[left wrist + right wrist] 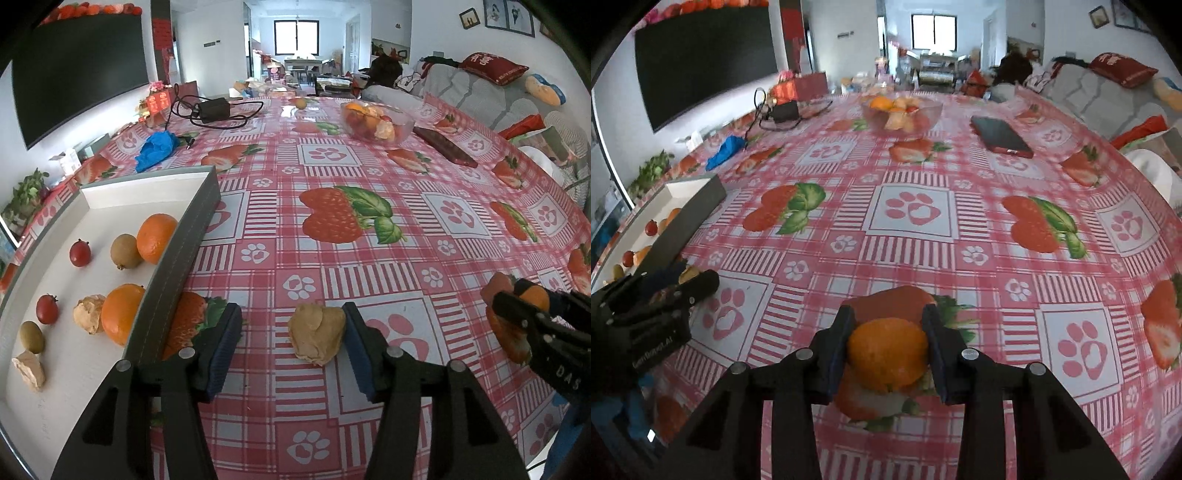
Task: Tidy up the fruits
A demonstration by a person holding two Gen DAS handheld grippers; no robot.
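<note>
Orange peel bulges between the pads of the right gripper (888, 345), which is clenched on an orange (888, 354) low over the counter (369, 206), well to the right of the white tray (74, 369). The left gripper (291, 343) is released: a tan husked fruit (316, 332) sits on the counter between its jaws, touching the right pad and clear of the other, as far as the fisheye lets me judge. The round orange could slip from the flat pads on its way to the tray. The husked fruit, off-centre, could be nudged away or crushed when the jaws close. The tray's near wall might catch either gripper crossing it.
</note>
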